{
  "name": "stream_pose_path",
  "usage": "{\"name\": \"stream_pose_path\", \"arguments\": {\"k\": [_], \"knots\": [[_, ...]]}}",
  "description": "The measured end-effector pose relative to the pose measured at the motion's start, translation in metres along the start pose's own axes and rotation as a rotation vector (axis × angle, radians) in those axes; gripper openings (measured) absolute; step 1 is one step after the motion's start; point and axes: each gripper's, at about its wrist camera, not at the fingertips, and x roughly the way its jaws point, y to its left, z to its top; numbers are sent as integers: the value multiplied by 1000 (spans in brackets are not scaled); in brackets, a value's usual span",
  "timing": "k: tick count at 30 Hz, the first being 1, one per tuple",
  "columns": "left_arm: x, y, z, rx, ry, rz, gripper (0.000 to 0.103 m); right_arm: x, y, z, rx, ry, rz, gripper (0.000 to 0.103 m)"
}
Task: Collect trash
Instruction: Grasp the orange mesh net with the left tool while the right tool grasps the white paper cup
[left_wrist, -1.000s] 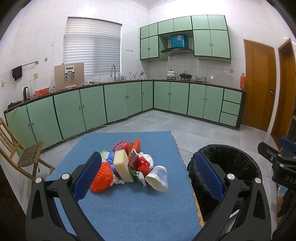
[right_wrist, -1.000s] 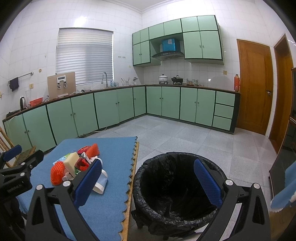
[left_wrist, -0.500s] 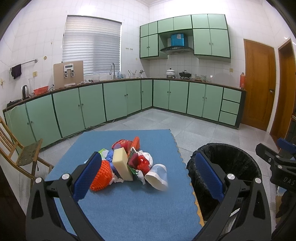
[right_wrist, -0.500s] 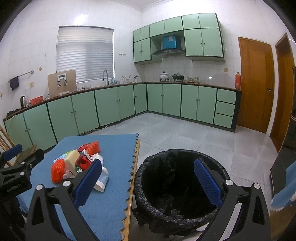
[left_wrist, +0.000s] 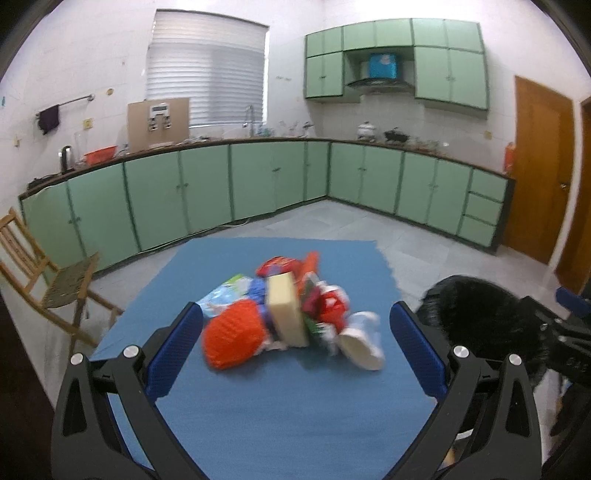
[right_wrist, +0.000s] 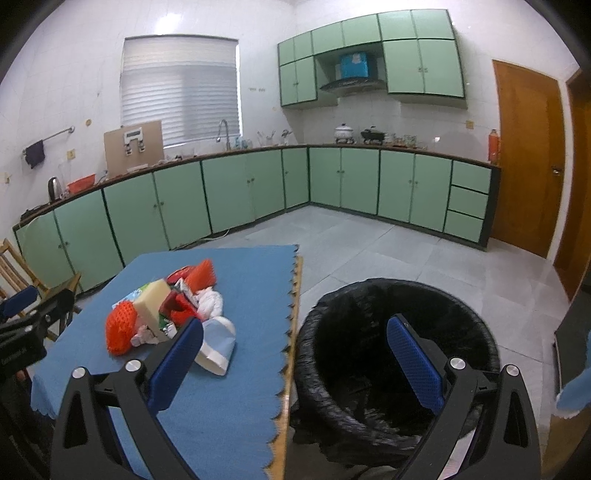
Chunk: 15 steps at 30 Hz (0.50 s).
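A pile of trash lies on the blue mat (left_wrist: 280, 402): an orange net (left_wrist: 232, 338), a yellow sponge (left_wrist: 286, 308), red wrappers (left_wrist: 328, 306) and a white paper cup (left_wrist: 364, 341). My left gripper (left_wrist: 295, 347) is open and empty, just short of the pile. A bin with a black bag (right_wrist: 391, 350) stands right of the table. My right gripper (right_wrist: 295, 363) is open and empty, held above the bin's near rim. The pile also shows in the right wrist view (right_wrist: 162, 314).
A wooden chair (left_wrist: 48, 284) stands left of the table. Green cabinets (left_wrist: 258, 184) line the far walls. Brown doors (right_wrist: 528, 158) are at the right. The table's right edge (right_wrist: 291, 332) runs close to the bin.
My left gripper has moved forward toward the pile, which now looks larger and blurred. My right gripper has moved slightly forward over the bin.
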Motion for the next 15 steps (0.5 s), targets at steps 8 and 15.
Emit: {"name": "stream_pose_path", "arguments": {"k": [8, 15], "knots": [[39, 43, -10, -3, 57, 112, 98, 50, 33, -15, -45, 53, 32, 97], [74, 67, -27, -14, 133, 135, 98, 101, 64, -36, -79, 130, 86, 97]]}}
